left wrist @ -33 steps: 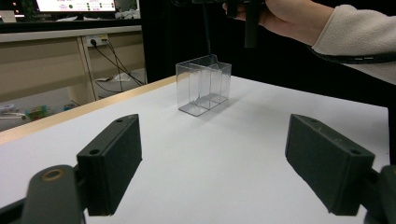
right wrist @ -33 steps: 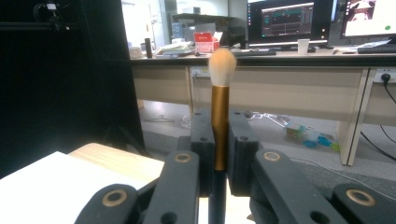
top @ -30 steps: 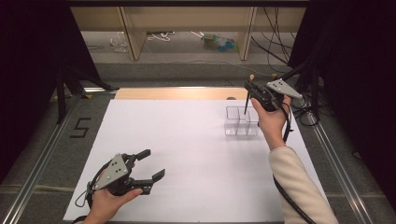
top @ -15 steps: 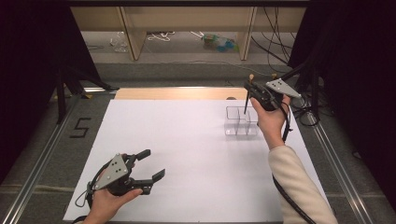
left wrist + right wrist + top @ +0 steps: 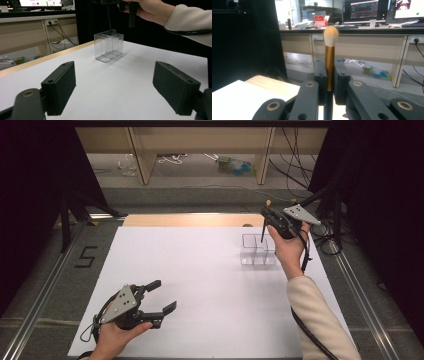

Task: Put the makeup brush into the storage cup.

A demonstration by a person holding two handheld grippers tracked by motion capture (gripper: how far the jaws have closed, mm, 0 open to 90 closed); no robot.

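Holding a makeup brush [image 5: 329, 60] upright, the right gripper [image 5: 272, 221] is hovering over the clear organiser [image 5: 258, 249] at the far right of the white sheet [image 5: 210, 285]. Its jaws are pressing together on the brush's gold ferrule, with the pale bristles pointing up and the dark handle hanging down below the pinch. In the high view the handle tip is sitting just above the organiser's far left corner, and I cannot tell whether it is already inside the rim. The left gripper view is showing the handle coming down toward the box's top edge, with the person's hand and cream sleeve [image 5: 190, 20] above.

The left gripper [image 5: 157, 307] is resting low at the near left of the sheet, well apart from the box, with its jaws spread wide and nothing between them.

Judging from this, the placing step is in hand: the brush is being carried and lined up over one compartment, not yet dropped in. The next move is calling for a straight descent, keeping the handle vertical so it is clearing the thin dividers, then a release once the tip is resting on the floor of the box. The light box could be tipping or sliding if the handle catches a wall, and the idle left gripper is too far off to steady it.
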